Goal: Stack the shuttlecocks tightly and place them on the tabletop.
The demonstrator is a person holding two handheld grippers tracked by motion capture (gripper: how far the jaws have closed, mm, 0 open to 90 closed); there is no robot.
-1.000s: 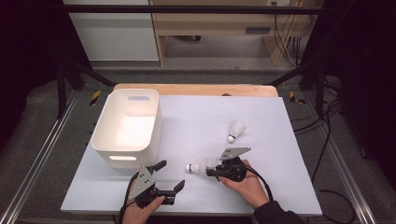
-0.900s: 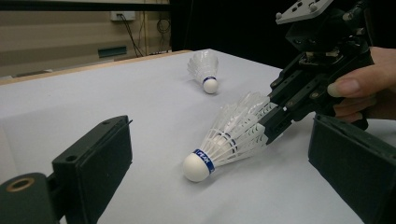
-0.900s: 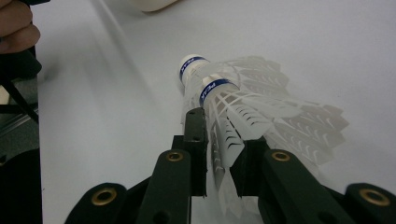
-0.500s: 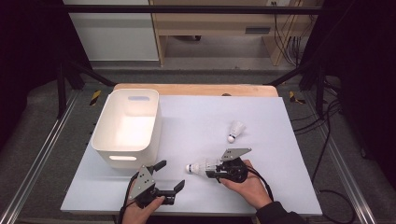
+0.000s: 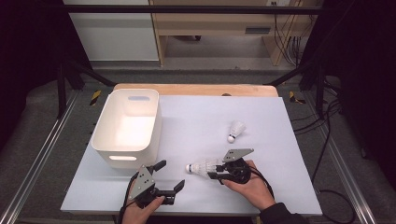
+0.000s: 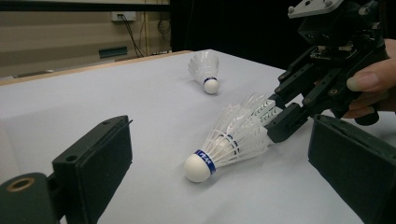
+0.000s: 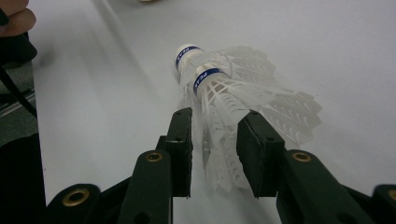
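While our right tongs (image 5: pixel 215 171) lie low over the white-topped counter (image 5: pixel 261 116) near its front edge, the white feathered shuttlecock with a blue-banded cork tip (image 5: pixel 201 166) rests on its side just to their left, its cork pointing left and its feather skirt pointing back toward them. In the right gripper view the skirt's rear feathers (image 7: pixel 224 154) sit between the two black pads, with a gap showing on the left pad's side; the jaws have just been opening, and we see them parted around the feathers rather than pressing on them. That view seems to show two blue-banded corks close together, so we cannot tell whether one shuttlecock or two nested ones lie there.

Our left tongs (image 5: pixel 170 175) rest at the near edge of the counter, left of the shuttlecock and apart from it, jaws spread wide with nothing between them.

Farther back and to the right lies a second white shuttlecock (image 5: pixel 236 130), well apart from both tongs. At the far left stands a white plastic bin with handle slots (image 5: pixel 105 140).
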